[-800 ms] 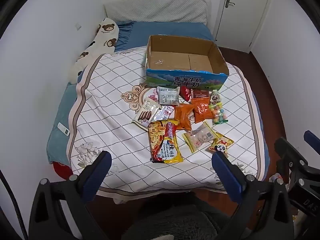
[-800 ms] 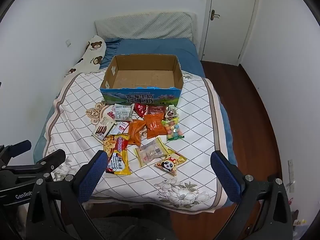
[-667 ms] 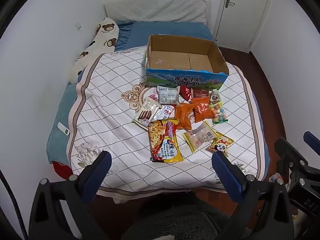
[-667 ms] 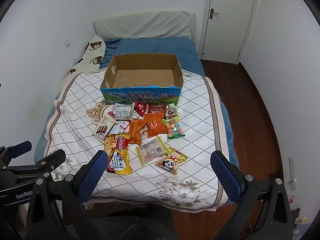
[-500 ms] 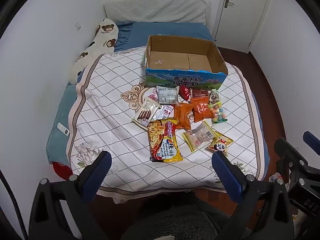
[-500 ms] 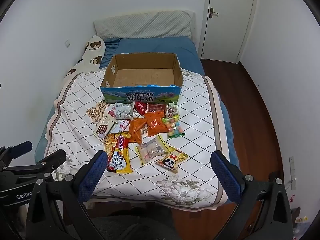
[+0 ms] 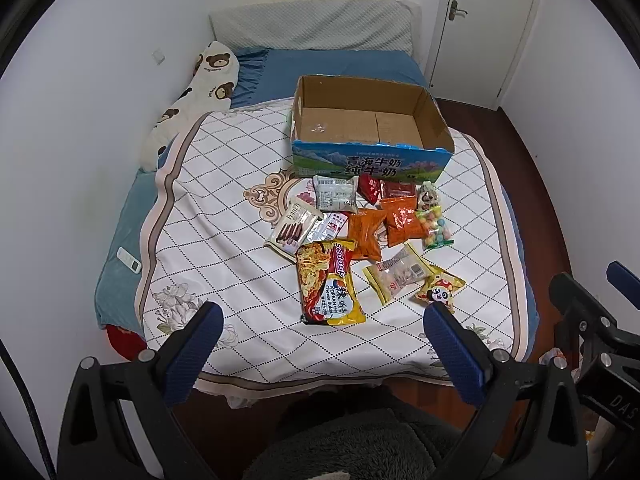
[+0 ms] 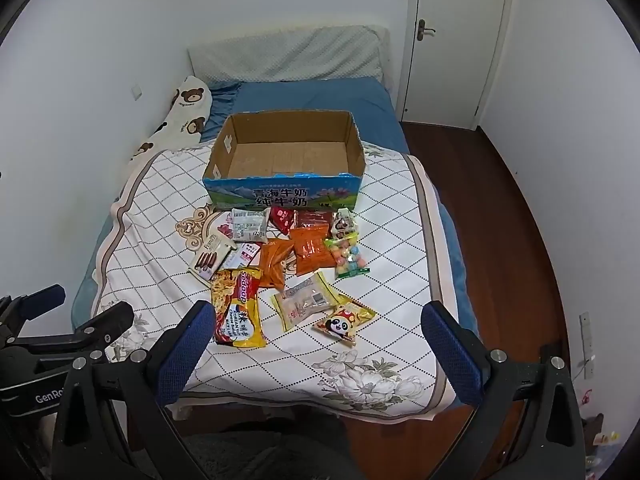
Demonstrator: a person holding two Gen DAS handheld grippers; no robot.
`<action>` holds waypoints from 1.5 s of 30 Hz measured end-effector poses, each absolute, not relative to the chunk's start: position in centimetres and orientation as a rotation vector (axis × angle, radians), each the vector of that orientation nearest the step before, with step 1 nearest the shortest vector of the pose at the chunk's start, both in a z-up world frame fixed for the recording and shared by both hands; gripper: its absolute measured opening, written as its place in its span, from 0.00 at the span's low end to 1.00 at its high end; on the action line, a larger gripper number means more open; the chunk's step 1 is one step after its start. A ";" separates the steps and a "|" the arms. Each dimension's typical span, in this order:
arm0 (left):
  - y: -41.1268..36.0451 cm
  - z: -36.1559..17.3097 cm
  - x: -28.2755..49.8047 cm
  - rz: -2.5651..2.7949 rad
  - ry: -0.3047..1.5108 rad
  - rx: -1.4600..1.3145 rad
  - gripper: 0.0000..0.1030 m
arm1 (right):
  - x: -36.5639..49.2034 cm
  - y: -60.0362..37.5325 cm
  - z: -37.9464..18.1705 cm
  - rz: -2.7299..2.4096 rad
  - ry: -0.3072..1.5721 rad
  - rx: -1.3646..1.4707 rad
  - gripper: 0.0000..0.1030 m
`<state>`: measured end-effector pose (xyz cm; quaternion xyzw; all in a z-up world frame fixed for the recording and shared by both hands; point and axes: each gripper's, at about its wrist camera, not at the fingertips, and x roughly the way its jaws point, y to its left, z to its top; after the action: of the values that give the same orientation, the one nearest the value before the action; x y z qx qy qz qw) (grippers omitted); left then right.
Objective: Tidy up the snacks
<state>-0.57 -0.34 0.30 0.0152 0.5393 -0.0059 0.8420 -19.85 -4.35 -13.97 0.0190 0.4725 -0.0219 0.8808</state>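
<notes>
Looked down from beyond the foot of a bed [image 8: 312, 96] pushed against the left wall, with wooden floor [image 8: 500, 200] open along its right side. Spread over the bed's near part: a white diamond-patterned quilt [image 8: 384, 216], likely laid as a flat working surface.

Set upright at the quilt's far middle: an open cardboard box [image 8: 280, 196], printed front wall toward both cameras, inside bare (apparently the place meant for everything in front of it).

Scattered just in front of the box, the farthest close against its front wall and several overlapping: the snacks [image 8: 310, 254], roughly a dozen flat packets, none in the box yet.

Nearest the foot edge: a long yellow-and-red noodle packet [image 8: 238, 312], a clear packet [image 8: 306, 300] just beside it, and a small panda packet [image 8: 344, 322], all lying flat with quilt showing around them, so probably the easiest to pinch first by an edge.

Left broad bare quilt to the left of the pile, and a narrower strip to the right before the drop toward the floor.

Held side by side short of the bed's foot, well apart from every packet: the left gripper [image 7: 322, 312] and the right gripper [image 8: 318, 312]. Spread wide on both, blue pads far apart, nothing between them. Judged the way over the pile to the box unobstructed, with only the box's front wall to clear.
</notes>
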 end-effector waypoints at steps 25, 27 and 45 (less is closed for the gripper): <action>-0.2 2.1 -0.8 -0.008 1.118 0.038 1.00 | -20.2 -5.0 -13.9 -0.048 0.970 0.040 1.00; -0.2 2.2 -0.7 -0.008 1.117 0.039 1.00 | -20.2 -5.2 -13.9 -0.048 0.967 0.043 1.00; 0.2 2.3 -0.9 -0.007 1.106 0.038 1.00 | -20.5 -5.2 -13.4 -0.051 0.959 0.046 1.00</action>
<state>-0.92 0.15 2.27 0.0182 0.5253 -0.0032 0.8507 -20.54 -5.19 -13.41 0.0221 0.4613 -0.0244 0.8866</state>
